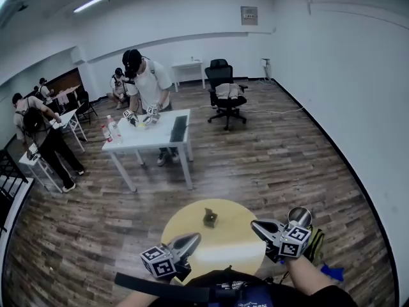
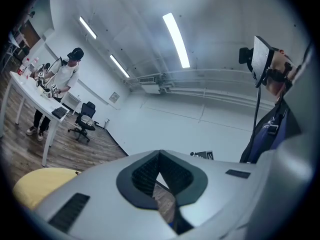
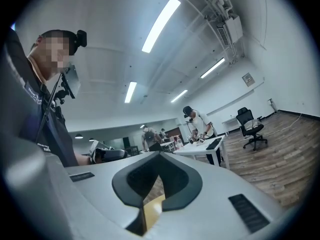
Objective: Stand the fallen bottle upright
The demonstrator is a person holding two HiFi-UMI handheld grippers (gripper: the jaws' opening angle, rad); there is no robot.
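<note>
A small dark bottle (image 1: pixel 209 218) sits near the middle of the round yellow table (image 1: pixel 236 248); it is too small to tell whether it lies or stands. My left gripper (image 1: pixel 195 237) hovers over the table's near left part, jaws together, empty. My right gripper (image 1: pixel 254 225) is held at the table's right side, also shut and empty. Both point inward toward the bottle and are apart from it. In the left gripper view the left gripper (image 2: pixel 160 153) tilts upward, so the bottle is out of sight. The right gripper (image 3: pixel 160 154) is tilted up too.
A white table (image 1: pixel 163 138) with a keyboard and bottles stands beyond, where a person (image 1: pixel 150 82) works with grippers. A black office chair (image 1: pixel 227 98) is behind it. More people and small tables are at the far left. A blue object (image 1: pixel 332 272) lies on the floor by my right arm.
</note>
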